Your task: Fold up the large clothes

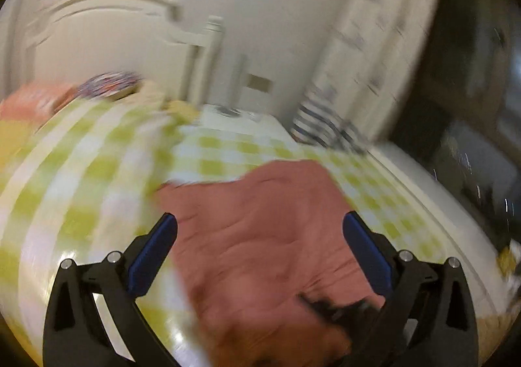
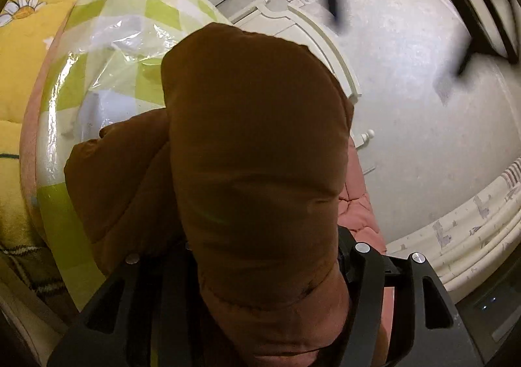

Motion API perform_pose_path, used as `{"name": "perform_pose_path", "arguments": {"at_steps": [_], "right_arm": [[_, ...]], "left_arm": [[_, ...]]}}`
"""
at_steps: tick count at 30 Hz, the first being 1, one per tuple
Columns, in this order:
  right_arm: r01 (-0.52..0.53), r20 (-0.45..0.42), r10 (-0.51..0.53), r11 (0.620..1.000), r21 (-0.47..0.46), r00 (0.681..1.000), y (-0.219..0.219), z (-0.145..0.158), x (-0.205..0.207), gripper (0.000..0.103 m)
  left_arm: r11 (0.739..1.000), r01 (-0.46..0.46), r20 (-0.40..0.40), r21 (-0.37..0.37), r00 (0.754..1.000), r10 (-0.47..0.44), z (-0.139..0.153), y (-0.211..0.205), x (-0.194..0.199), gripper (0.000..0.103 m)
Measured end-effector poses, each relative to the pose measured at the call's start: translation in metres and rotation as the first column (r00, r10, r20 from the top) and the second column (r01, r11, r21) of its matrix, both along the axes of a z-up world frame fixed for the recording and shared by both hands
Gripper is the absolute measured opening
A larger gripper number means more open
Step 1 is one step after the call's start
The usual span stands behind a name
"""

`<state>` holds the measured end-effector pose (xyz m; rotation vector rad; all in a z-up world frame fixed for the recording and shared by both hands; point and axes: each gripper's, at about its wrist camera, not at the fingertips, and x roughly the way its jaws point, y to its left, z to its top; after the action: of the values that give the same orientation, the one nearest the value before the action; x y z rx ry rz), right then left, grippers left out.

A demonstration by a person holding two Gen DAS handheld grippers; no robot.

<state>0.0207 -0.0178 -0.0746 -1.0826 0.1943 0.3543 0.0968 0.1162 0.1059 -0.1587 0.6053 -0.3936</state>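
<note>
Two grippers work a padded jacket [image 1: 267, 246] over a checked cloth [image 1: 97, 171]: left gripper [image 1: 260, 233] spread wide, right gripper [image 2: 260, 256] clamping a brown fold.

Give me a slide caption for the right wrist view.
Right hand-held gripper shut on a brown puffer jacket above the green checked tablecloth.
</note>
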Motion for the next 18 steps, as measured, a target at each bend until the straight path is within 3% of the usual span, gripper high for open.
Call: {"name": "perform_pose_path", "arguments": {"at_steps": [2,4,5,7,8,10,12,16,18], "right_arm": [[0.003,0.010,-0.003,1.000,0.000,1.000,0.002,-0.002,-0.004,0.061],[0.003,0.015,-0.003,1.000,0.001,1.000,0.002,-0.001,-0.001,0.061],[0.003,0.017,-0.003,1.000,0.003,1.000,0.002,0.000,0.000,0.062],[0.001,0.022,-0.001,1.000,0.011,1.000,-0.004,-0.001,0.006,0.063],[0.000,0.029,0.000,1.000,0.014,1.000,-0.005,-0.001,0.006,0.064],[-0.001,0.023,0.001,1.000,-0.008,1.000,-0.005,-0.005,0.003,0.064],[-0.011,0.014,0.012,1.000,-0.024,1.000,-0.007,-0.006,0.002,0.064],[-0.052,-0.064,0.051,0.999,-0.003,0.997,-0.023,0.017,-0.011,0.070],[-0.083,-0.180,0.101,0.991,0.102,0.978,-0.045,0.040,-0.021,0.072]], "left_arm": [[0.995,0.097,-0.055,0.011,0.994,-0.096,0.002,-0.030,0.034,0.101],[0.992,0.118,-0.120,0.041,0.986,-0.112,-0.007,-0.049,0.064,0.101],[0.990,0.116,-0.156,0.080,0.982,-0.103,-0.017,-0.057,0.081,0.101],[0.966,0.094,-0.205,0.239,0.978,-0.044,-0.056,-0.071,0.111,0.101],[0.957,0.086,-0.234,0.275,0.972,-0.020,-0.076,-0.070,0.121,0.101],[0.988,0.094,-0.297,0.126,0.953,-0.052,-0.115,-0.049,0.128,0.101],[0.998,0.049,-0.292,0.032,0.956,-0.037,-0.120,-0.027,0.127,0.101],[0.997,0.016,-0.238,0.074,0.971,0.002,-0.119,-0.021,0.116,0.101],[0.997,0.009,-0.224,0.074,0.975,0.007,-0.116,-0.022,0.110,0.101]]}}
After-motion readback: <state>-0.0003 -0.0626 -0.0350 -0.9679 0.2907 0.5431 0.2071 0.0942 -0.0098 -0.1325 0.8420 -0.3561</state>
